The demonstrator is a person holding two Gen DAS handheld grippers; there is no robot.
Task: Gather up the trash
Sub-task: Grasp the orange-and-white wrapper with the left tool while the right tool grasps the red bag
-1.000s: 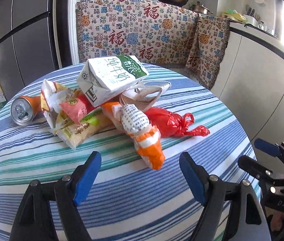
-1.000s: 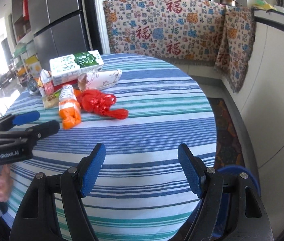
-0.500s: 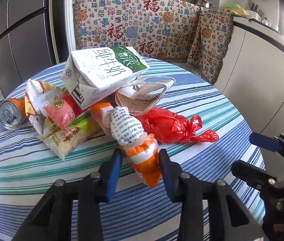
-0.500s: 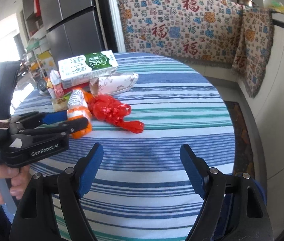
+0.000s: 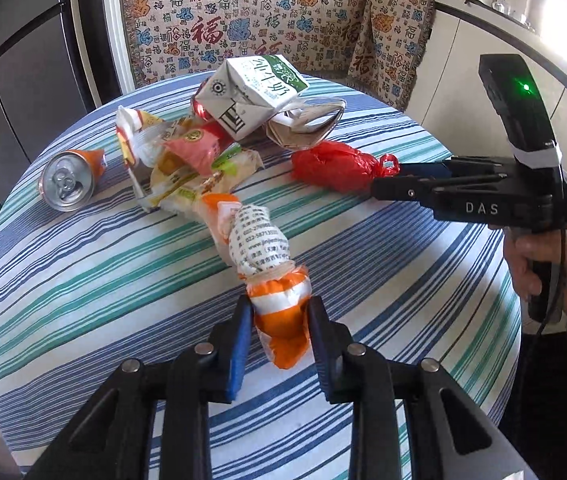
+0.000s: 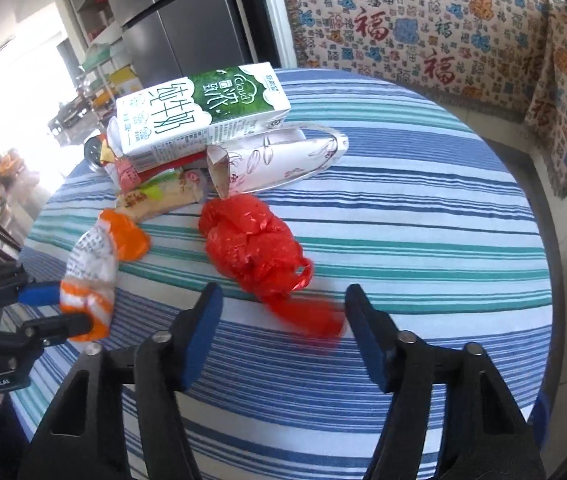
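A knotted orange-and-white plastic bag [image 5: 267,264] lies stretched out from the trash pile toward me. My left gripper [image 5: 279,320] is closing, and its pads press on the bag's orange end; the right wrist view shows the same grip [image 6: 67,310]. A crumpled red plastic bag [image 6: 255,248] lies on the striped tablecloth [image 5: 83,264]. My right gripper [image 6: 283,296] straddles its blurred tail with jaws closing, and the pads stand clear of it. In the left wrist view the right gripper [image 5: 387,180] reaches the red bag [image 5: 335,168] from the right.
The pile behind holds a green-and-white milk carton [image 5: 255,92], a flattened paper bag [image 5: 307,124], snack wrappers [image 5: 187,168] and an orange can [image 5: 69,180] on its side. A patterned cloth [image 5: 243,20] hangs over the counter behind. A person's hand [image 5: 543,264] holds the right gripper's handle.
My left gripper closed on the orange-and-white bag and pulled it away from the pile. The right gripper moved up to the red bag and its jaws narrowed around the tail.
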